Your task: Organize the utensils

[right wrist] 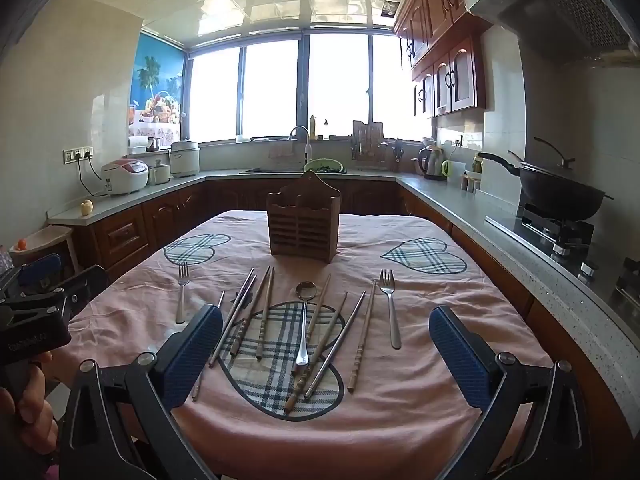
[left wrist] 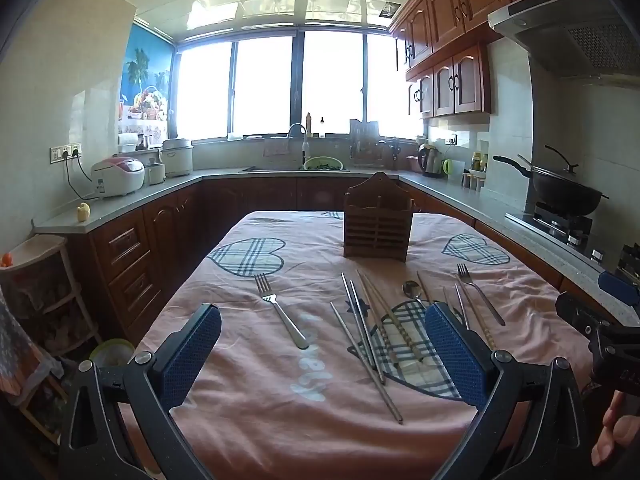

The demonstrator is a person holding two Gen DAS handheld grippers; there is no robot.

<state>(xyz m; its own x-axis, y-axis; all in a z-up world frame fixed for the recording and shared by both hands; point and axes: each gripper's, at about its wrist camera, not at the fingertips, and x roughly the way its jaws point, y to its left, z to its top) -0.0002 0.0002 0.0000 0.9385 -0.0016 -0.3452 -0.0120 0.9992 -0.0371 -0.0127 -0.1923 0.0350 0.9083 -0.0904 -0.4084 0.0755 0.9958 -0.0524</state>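
The utensils lie loose on the pink tablecloth (right wrist: pixel 400 420), spread across the near half of the table around its plaid heart print. In the right wrist view, a spoon (right wrist: pixel 305 320) lies in the middle with its bowl toward the far side. Left of it are metal chopsticks (right wrist: pixel 234 320) and wooden chopsticks (right wrist: pixel 264 316), fanned and partly crossing; just right of it lie more chopsticks (right wrist: pixel 340 340), some wooden with turned ends, one or two that look metal, though the glare makes that hard to settle. A fork (right wrist: pixel 390 308) lies at the right, tines far, and a second fork (right wrist: pixel 182 296) lies at the left, apart from the pile.

Beyond them, toward the far end of the table, a slatted wooden utensil holder (right wrist: pixel 303 224) stands upright.

The right gripper (right wrist: pixel 326 348) hangs above the near edge with its blue-padded fingers spread wide, holding nothing. The left gripper (left wrist: pixel 322 346) is likewise spread wide over the near edge, and between its fingers lie the left fork and the metal chopsticks.

Around the table runs a grey counter (right wrist: pixel 460 204) with a sink, a rice cooker (right wrist: pixel 125 176) at the left and a black wok (right wrist: pixel 560 192) on the stove at the right.
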